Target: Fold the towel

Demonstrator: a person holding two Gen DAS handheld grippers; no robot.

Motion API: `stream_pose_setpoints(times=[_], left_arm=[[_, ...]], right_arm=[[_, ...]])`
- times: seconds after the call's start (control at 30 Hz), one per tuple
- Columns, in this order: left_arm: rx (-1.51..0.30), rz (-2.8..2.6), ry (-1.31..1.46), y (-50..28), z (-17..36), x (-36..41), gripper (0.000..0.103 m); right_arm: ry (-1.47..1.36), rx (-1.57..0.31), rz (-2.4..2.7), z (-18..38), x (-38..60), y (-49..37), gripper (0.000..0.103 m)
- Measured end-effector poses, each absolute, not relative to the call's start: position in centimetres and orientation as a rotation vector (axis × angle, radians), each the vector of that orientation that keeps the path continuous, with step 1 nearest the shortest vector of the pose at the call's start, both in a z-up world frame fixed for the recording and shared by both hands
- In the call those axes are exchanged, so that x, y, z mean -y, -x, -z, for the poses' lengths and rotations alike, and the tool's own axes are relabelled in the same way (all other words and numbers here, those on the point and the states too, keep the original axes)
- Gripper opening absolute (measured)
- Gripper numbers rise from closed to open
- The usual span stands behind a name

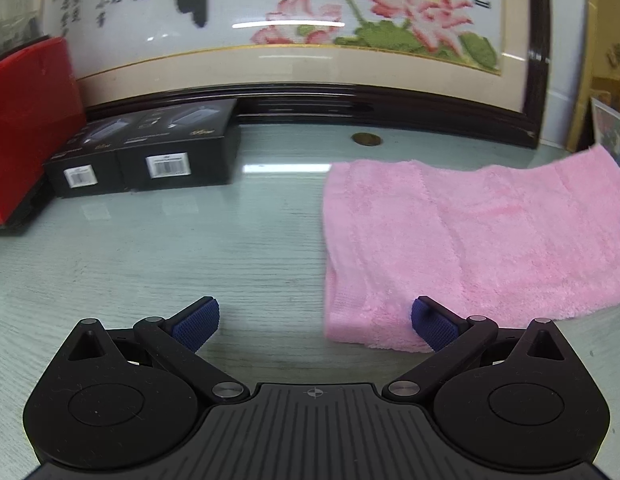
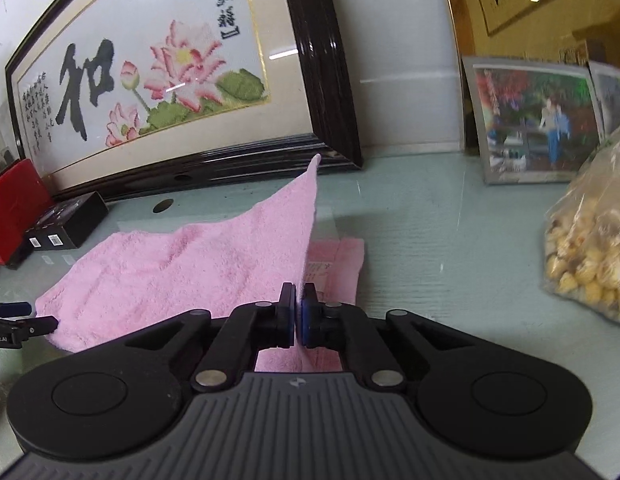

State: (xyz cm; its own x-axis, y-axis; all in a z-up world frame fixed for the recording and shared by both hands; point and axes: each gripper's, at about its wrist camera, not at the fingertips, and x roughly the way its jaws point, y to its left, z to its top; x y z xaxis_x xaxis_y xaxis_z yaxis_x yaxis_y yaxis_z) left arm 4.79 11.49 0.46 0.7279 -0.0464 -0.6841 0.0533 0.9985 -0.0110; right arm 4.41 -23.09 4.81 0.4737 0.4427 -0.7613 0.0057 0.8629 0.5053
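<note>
A pink towel [image 1: 469, 240] lies on the glass-topped table, partly folded over itself. My left gripper [image 1: 315, 320] is open and empty, with its right pad [image 1: 433, 326] over the towel's near left corner and its left pad over bare table. In the right wrist view my right gripper [image 2: 298, 314] is shut on the towel's [image 2: 190, 260] right edge and holds that edge lifted, so the cloth rises to a raised corner [image 2: 315, 162]. A lower layer [image 2: 337, 268] stays flat beneath. The left gripper's tips [image 2: 34, 320] show at the towel's far left.
A large framed lotus embroidery [image 1: 270, 20] leans along the back. Two black boxes [image 1: 150, 152] and a red case [image 1: 26, 120] stand at the left. A round brass cap [image 1: 365, 139] sits in the tabletop. A framed photo [image 2: 533, 120] and a bag of popcorn [image 2: 589, 248] are at the right.
</note>
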Motion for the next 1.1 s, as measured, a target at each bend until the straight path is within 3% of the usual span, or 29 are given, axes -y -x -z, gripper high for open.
stream_pose_setpoints(times=[0.4, 0.63, 0.93, 1.0, 1.07, 1.1], left_arm=[[-0.712, -0.091, 0.094, -4.7, -1.9, -14.9, 0.103], [-0.781, -0.150, 0.087, -5.5, -1.2, -15.6, 0.103], [-0.800, -0.148, 0.048, -5.5, -0.8, -15.2, 0.103], [-0.797, -0.148, 0.039, -5.5, -0.8, -15.1, 0.103], [-0.793, -0.144, 0.031, -5.5, -0.8, -14.9, 0.103], [-0.789, -0.143, 0.024, -5.4, -0.8, -14.8, 0.103]], right_arm=[[-0.573, -1.062, -0.451, -9.7, 18.1, -7.0, 0.003], [-0.557, -1.155, -0.544, -10.0, 9.4, -10.5, 0.004], [-0.492, -1.233, -0.702, -9.3, 0.9, -10.7, 0.014], [-0.477, -1.213, -0.741, -9.7, 0.6, -10.5, 0.026], [-0.445, -1.171, -0.756, -10.5, 0.9, -10.1, 0.066], [-0.428, -1.150, -0.764, -10.8, 1.1, -9.9, 0.072]])
